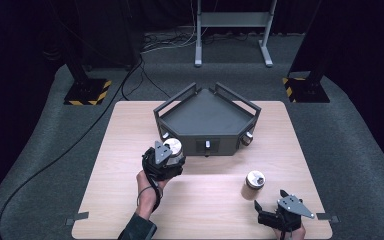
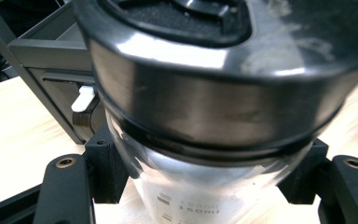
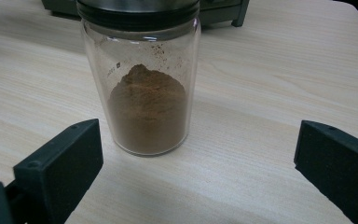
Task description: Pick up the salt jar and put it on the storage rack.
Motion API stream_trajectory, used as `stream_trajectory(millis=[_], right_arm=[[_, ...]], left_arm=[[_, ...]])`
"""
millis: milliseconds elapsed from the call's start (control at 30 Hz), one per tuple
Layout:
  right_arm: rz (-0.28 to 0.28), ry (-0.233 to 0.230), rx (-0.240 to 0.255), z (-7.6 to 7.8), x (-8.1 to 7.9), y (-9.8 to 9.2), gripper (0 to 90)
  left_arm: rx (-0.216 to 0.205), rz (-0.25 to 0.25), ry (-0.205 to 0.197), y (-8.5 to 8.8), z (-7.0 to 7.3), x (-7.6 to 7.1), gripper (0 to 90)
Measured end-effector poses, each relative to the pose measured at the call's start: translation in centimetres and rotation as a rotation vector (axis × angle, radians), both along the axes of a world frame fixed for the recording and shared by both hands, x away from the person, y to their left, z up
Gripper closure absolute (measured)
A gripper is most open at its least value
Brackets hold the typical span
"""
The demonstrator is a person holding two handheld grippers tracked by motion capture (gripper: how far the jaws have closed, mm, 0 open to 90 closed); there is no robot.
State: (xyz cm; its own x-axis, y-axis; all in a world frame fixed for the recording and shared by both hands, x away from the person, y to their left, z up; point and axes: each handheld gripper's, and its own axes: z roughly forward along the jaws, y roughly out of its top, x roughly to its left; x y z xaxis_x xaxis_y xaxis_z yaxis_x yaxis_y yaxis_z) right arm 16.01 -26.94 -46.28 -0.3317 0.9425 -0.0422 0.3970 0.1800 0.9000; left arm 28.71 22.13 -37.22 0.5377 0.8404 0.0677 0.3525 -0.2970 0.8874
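**Jar held at the rack, second jar waiting**

While the glass jar (image 2: 205,140) sat pinched in the left gripper (image 1: 164,159) beside the grey rack (image 1: 207,117), placing seemed underway; next, the spread-jawed right gripper (image 1: 275,212) needed to close on the powder jar (image 3: 142,84) on the table (image 1: 130,165).

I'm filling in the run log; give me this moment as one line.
left gripper: shut on glass jar, beside grey rack | right gripper: open, facing brown-powder jar standing on table
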Motion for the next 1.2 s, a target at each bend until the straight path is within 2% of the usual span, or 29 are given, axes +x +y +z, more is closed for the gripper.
stream_trajectory(millis=[1200], right_arm=[[-0.003, 0.003, -0.004, 0.0, 0.0, 0.1, 0.2]], left_arm=[[0.003, -0.016, -0.011, -0.1, 2.2, 1.4, 31.4]])
